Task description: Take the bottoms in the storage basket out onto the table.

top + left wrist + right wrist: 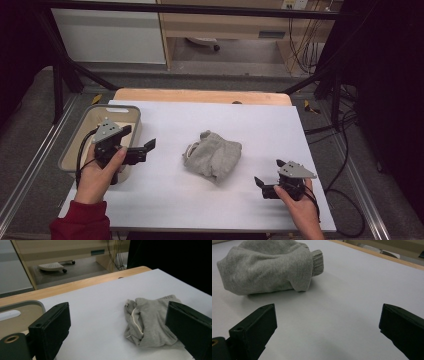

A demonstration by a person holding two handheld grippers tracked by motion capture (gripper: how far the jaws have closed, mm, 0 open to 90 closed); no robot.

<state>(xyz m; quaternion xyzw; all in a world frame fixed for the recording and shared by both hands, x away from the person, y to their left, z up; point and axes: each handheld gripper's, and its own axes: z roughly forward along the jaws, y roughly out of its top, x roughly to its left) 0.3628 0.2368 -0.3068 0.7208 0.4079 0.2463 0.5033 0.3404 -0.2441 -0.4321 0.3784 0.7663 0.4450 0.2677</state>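
Holding my right gripper (266, 183) nearest me, just right of the grey cloth (213, 156), I keep its jaws spread wide with nothing between them. Left of the cloth, my left gripper (141, 145) is spread too and grips nothing. Farther left of the cloth stands a beige bin (90, 114).

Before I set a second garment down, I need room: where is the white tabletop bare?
Bare: the strip between the crumpled grey fleece garment and the open right gripper, the far band up to the wooden table edge, and the near edge. Crowded: the left side, where the open left gripper hovers beside the beige plastic bin.
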